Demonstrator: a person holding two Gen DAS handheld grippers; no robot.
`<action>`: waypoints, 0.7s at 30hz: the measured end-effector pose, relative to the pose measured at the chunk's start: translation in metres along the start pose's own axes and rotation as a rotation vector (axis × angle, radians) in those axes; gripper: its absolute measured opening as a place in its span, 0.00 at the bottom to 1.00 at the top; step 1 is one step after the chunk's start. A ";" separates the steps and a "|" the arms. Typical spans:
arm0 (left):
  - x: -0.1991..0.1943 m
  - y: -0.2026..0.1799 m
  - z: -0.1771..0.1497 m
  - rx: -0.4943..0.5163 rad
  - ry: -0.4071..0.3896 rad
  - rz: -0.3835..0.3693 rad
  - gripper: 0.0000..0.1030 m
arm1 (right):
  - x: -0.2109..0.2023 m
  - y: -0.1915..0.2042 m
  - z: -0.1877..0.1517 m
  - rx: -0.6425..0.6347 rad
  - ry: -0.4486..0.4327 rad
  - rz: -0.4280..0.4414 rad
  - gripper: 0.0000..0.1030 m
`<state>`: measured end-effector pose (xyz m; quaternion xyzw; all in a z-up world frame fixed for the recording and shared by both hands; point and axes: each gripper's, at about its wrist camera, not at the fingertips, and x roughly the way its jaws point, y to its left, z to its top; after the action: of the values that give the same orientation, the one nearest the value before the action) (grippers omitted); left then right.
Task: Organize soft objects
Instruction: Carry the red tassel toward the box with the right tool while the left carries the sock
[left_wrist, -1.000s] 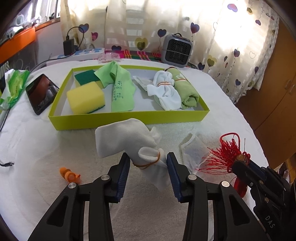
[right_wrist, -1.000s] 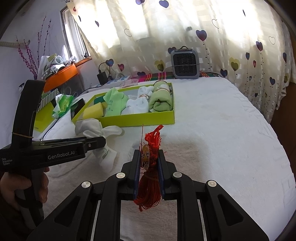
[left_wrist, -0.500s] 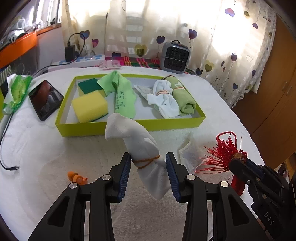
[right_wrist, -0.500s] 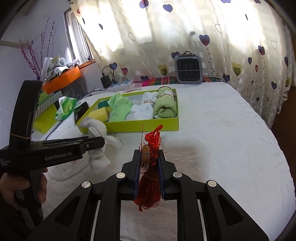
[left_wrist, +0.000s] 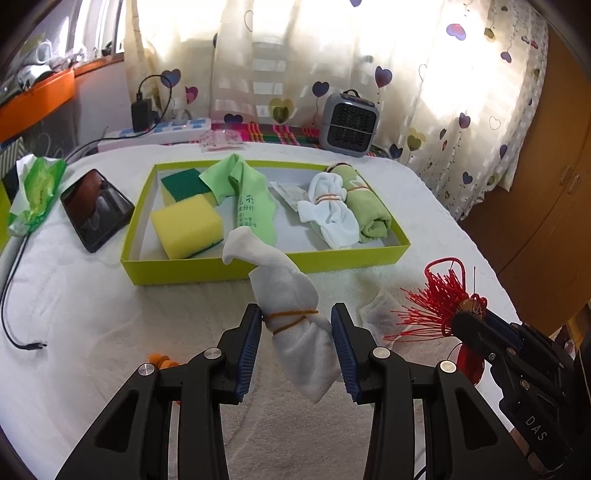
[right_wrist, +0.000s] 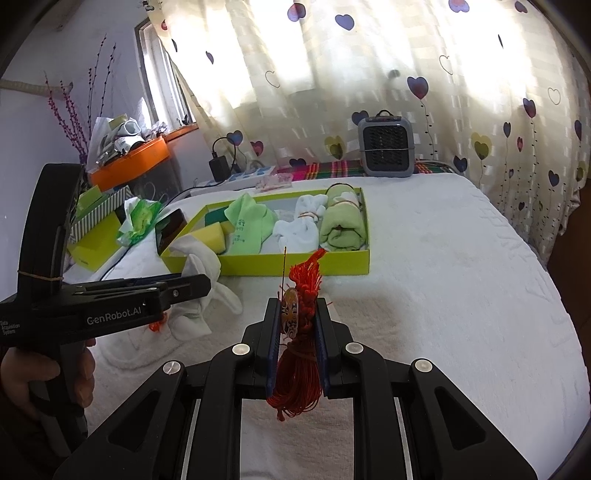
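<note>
The small orange object (left_wrist: 159, 360) on the bed is mostly hidden behind the left gripper's arm. The green print on the green cloth (left_wrist: 247, 206) is too small to read. The phone (right_wrist: 170, 230) is partly hidden behind the tray's left wall (right_wrist: 181, 236).

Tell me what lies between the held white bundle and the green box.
Only bare white cover, in the left wrist view, between bundle and box.

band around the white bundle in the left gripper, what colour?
Orange rubber band, wrapped around the white cloth bundle between the left gripper fingers; clearest in the left wrist view.
</note>
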<state>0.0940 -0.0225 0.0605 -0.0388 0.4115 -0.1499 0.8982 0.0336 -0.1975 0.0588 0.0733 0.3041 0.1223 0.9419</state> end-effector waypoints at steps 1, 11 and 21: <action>0.000 0.001 0.001 0.000 -0.003 0.000 0.37 | 0.000 0.001 0.001 -0.001 -0.001 0.002 0.17; -0.005 0.007 0.008 0.001 -0.017 -0.005 0.37 | 0.005 0.006 0.010 -0.012 -0.014 0.021 0.17; -0.010 0.018 0.029 -0.008 -0.043 -0.009 0.36 | 0.014 0.011 0.030 -0.023 -0.034 0.038 0.18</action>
<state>0.1136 -0.0038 0.0832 -0.0474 0.3926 -0.1512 0.9060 0.0603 -0.1853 0.0773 0.0704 0.2852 0.1425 0.9452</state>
